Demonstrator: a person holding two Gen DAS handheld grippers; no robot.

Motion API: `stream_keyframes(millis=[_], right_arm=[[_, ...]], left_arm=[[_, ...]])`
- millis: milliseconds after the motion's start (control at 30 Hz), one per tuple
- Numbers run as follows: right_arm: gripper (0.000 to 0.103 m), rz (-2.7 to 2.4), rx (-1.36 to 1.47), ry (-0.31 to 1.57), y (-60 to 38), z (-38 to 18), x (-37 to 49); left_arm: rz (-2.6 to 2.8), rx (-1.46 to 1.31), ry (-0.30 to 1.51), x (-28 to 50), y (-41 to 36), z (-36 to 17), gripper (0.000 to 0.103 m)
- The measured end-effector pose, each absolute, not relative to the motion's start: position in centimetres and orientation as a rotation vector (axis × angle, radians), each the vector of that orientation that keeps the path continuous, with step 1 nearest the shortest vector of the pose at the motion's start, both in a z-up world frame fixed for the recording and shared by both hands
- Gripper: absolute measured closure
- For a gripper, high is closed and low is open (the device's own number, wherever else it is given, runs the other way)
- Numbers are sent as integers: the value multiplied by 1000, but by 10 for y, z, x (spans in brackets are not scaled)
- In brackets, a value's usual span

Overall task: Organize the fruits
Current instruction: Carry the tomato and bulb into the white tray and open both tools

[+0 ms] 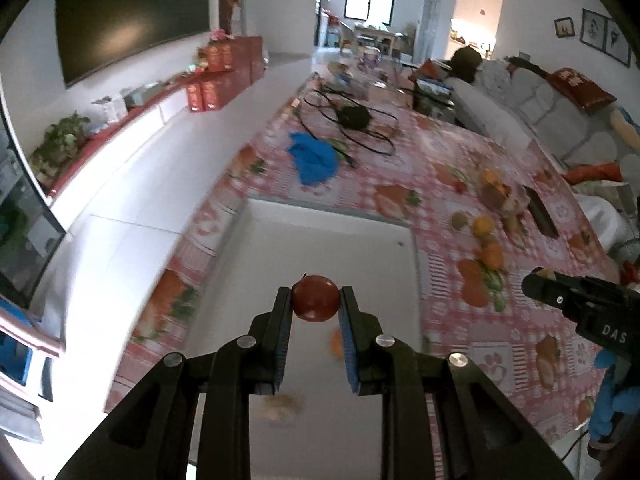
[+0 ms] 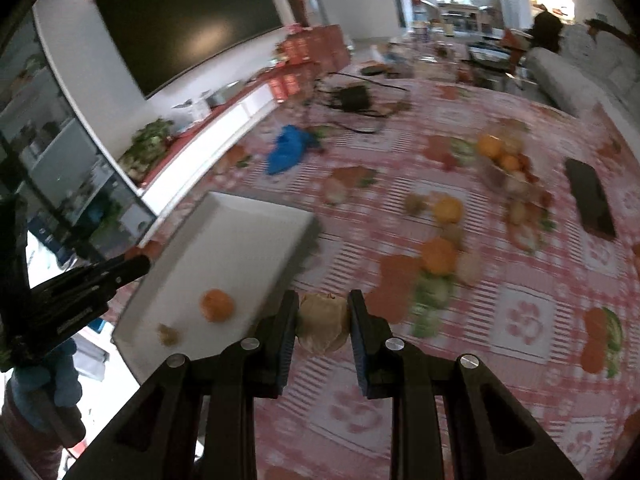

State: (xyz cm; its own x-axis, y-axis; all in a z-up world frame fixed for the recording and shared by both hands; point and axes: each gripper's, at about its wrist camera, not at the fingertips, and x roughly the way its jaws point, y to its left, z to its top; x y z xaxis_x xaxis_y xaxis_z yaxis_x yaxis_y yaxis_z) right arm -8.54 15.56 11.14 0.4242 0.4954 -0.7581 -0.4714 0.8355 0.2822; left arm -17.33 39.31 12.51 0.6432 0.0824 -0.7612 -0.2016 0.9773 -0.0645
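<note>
My left gripper (image 1: 315,300) is shut on a small dark red fruit (image 1: 315,298) and holds it above the white rectangular tray (image 1: 320,232). My right gripper (image 2: 323,308) is shut on a pale tan fruit (image 2: 322,324) above the tablecloth, just right of the tray (image 2: 240,236). In the tray lie an orange fruit (image 2: 217,305) and a small tan fruit (image 2: 168,335). Several loose orange and tan fruits (image 2: 439,256) lie on the cloth to the right, near a clear bowl of fruit (image 2: 506,164).
The table wears a red-and-white checked cloth (image 2: 520,320). On it are a blue cloth (image 2: 288,150), a black device with cables (image 2: 354,98) and a dark phone (image 2: 590,196). A sofa (image 1: 560,128) runs along the right, a TV wall along the left.
</note>
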Motion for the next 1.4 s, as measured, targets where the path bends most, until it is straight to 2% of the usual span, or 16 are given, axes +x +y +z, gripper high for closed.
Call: stream_keyframes(millis=[167,433,867,967,1000,1033,1067,1100,1200,1400], right_arm=[[76,675,9,968,202,119,-83],[76,725,-35,1044,264,100,-72],[76,687,-79,1142,300,65,-57],[75,701,-75,1164,302,62,-57],[68,704,-72,1170,302,62,-57],[41,707,-65,1174,301,62,-57],[28,707,-56,1172,300,63,-57],[21,702,-51,1159,299,65,-58],[21,691,-67,1133,297,73,-59],[21,670,-39,1120,283,83,-58]], left_arm=[[193,-156,860,-181,419,123,77],[195,-198,942,-176,428,82,78],[202,-171,999,-166,425,52,76],[202,-161,1001,-166,424,51,65],[208,-156,998,-166,423,51,53],[215,-150,992,-167,423,52,42],[221,-143,980,-168,422,53,38],[225,-138,969,-168,422,55,33],[239,-123,951,-169,420,60,24],[245,-107,939,-167,414,69,23]])
